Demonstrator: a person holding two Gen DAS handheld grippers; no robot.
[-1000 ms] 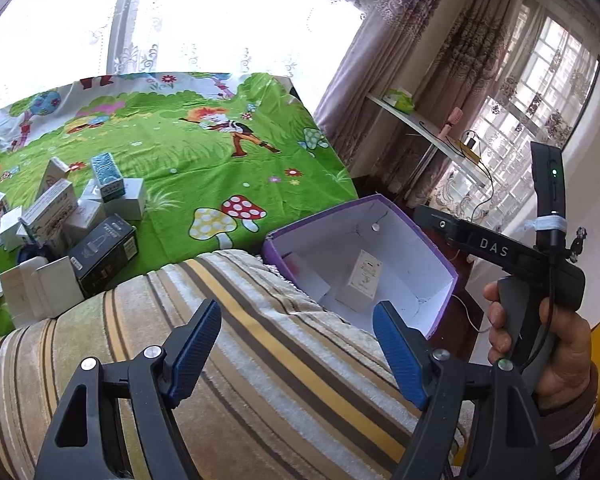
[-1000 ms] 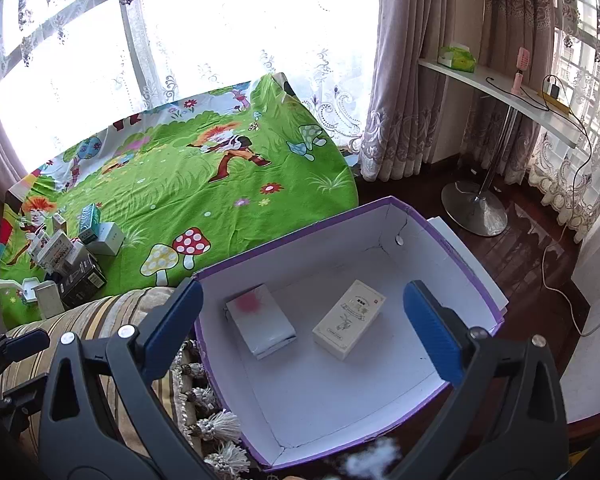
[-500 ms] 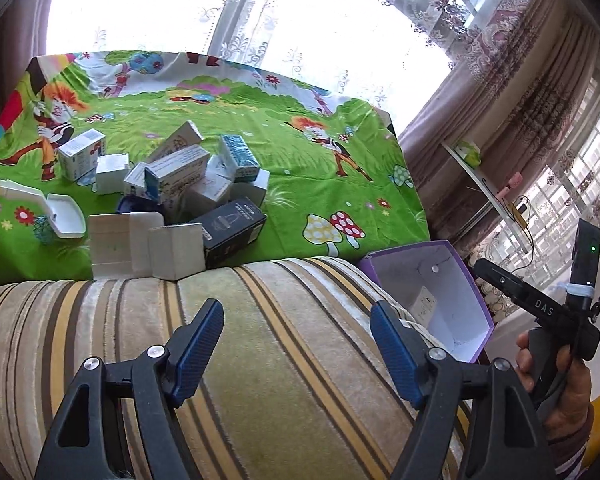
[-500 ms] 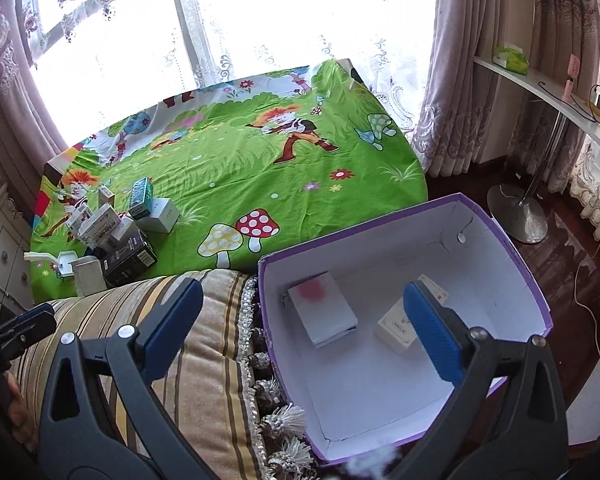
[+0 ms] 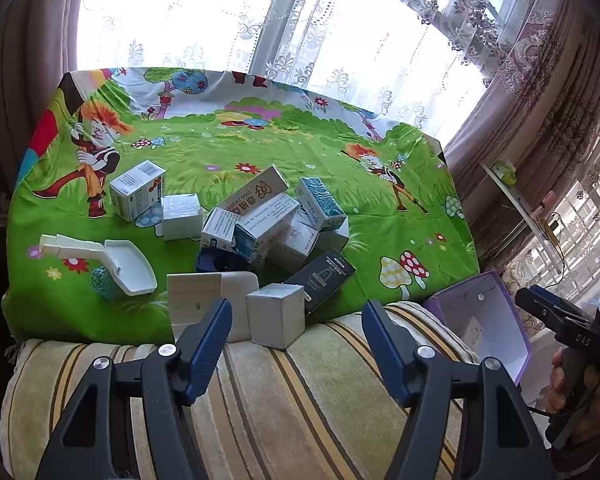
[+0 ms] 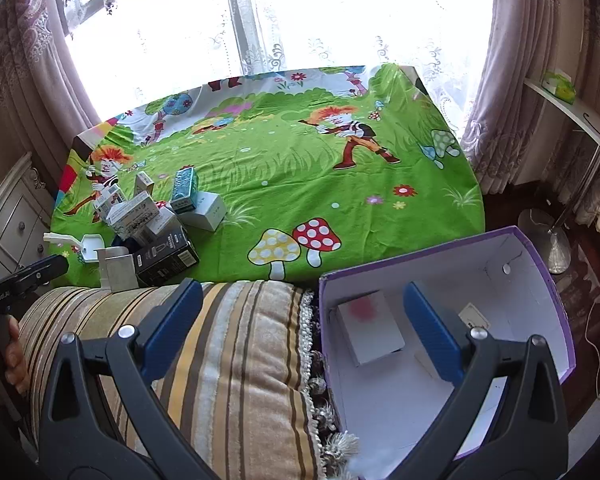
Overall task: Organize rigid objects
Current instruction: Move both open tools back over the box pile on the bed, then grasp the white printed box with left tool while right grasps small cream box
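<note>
A pile of small cardboard boxes (image 5: 260, 224) lies on the green cartoon bedsheet (image 5: 228, 152); it also shows in the right wrist view (image 6: 156, 220). A white cube box (image 5: 275, 314) and a black box (image 5: 320, 278) sit nearest my left gripper (image 5: 296, 336), which is open and empty just short of them. A purple-edged white bin (image 6: 480, 280) holds a white box with a pink mark (image 6: 370, 326) and a flat white box (image 6: 474, 316). My right gripper (image 6: 304, 324) is open and empty above the bin's left rim.
A striped cushion (image 5: 260, 400) lies under both grippers at the bed's near edge. An open white hinged case (image 5: 112, 260) lies left of the pile. Curtains and a window stand behind the bed. A wall shelf (image 6: 572, 108) and a lamp base (image 6: 544, 240) are at right.
Both grippers have swung left. The left one now faces the box pile and has come closer to it. The right one has shifted from over the bin to its left rim.
</note>
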